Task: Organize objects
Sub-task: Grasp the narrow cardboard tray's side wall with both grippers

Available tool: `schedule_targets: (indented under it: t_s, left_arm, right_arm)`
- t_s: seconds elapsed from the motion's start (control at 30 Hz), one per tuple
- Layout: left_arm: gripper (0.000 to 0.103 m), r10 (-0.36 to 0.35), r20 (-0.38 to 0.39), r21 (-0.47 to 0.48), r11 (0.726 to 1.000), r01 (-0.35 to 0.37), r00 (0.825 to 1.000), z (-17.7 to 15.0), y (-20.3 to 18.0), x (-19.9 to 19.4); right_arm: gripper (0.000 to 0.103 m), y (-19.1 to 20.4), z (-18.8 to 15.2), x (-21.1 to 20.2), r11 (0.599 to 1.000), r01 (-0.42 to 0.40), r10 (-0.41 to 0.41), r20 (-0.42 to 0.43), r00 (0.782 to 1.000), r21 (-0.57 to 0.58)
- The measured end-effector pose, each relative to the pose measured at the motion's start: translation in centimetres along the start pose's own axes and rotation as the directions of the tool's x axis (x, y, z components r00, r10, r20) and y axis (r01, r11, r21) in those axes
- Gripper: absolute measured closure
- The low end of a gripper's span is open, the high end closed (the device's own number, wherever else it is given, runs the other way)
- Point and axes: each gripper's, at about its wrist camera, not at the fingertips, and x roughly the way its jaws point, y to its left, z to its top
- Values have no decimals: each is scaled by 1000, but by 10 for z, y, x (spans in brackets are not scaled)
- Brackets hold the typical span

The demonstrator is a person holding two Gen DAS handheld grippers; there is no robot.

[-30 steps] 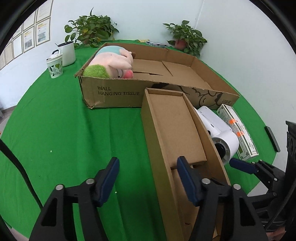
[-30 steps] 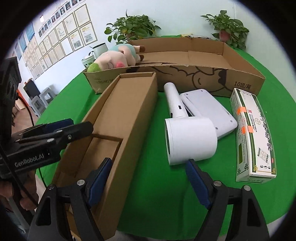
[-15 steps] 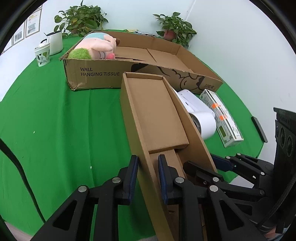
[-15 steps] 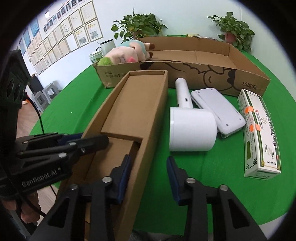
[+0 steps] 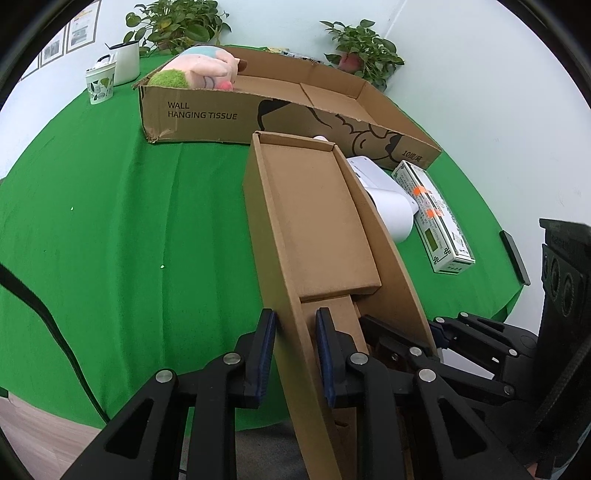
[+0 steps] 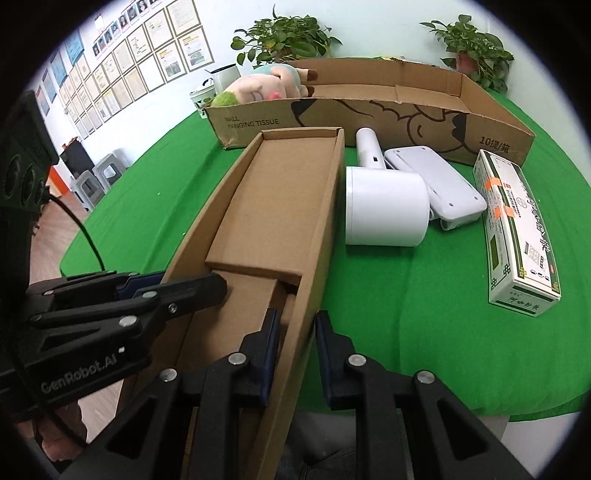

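Left tongs (image 5: pixel 293 354): drawn nearly together on the left long wall of the narrow cardboard box (image 5: pixel 314 218), one blue pad outside the wall, the other inside; both pads press the cardboard.
Right tongs (image 6: pixel 293 354): nearly closed on the box's right long wall, near its close end; one pad inside the box, one outside, the wall pinched between them.
Narrow cardboard box: open-topped, long, lying on the green counter (image 5: pixel 110 221) with its near end reaching past the counter's edge toward the cameras; a raised cardboard insert covers the far part of its floor. Its far end sits just before the large carton.
Large carton (image 5: pixel 207 114): shallow, printed "WALL HANGING TISSUE", farther back on the counter; a plush toy (image 5: pixel 199 72) rests in its left corner.
White hair dryer (image 6: pixel 384 206): lies just right of the narrow box, barrel toward the cameras.
White flat case (image 6: pixel 436 181): beside the dryer, touching it.
Green-and-white packet box (image 6: pixel 517 229): farther right, apart from the case.
Mugs (image 5: pixel 101 83): at the counter's far left, near a potted plant (image 5: pixel 173 22).
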Motion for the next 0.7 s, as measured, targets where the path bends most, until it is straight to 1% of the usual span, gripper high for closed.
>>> schedule_targets:
  t_s: [0.17, 0.23, 0.53, 0.6, 0.7]
  left_arm:
    - [82, -5, 6, -12, 1000, 5, 1000, 1, 3, 3]
    - [82, -4, 16, -13, 1000, 4, 1000, 0, 3, 2]
    - [84, 13, 48, -20, 1000, -12, 999, -4, 3, -4]
    - [84, 15, 66, -17, 1000, -14, 998, -4, 2, -9]
    - [84, 24, 102, -2, 1000, -24, 994, -3, -2, -19]
  right_arm:
    - [87, -2, 4, 14, 999, 20, -20, -14, 1000, 28]
    - [88, 0, 4, 14, 999, 32, -32, -7, 999, 21]
    - [88, 2, 1, 11, 999, 33, -33, 2, 999, -3]
    - [88, 4, 2, 8, 999, 34, -34, 11, 999, -8]
    - [88, 7, 4, -1, 999, 34, -33, 48, 998, -14]
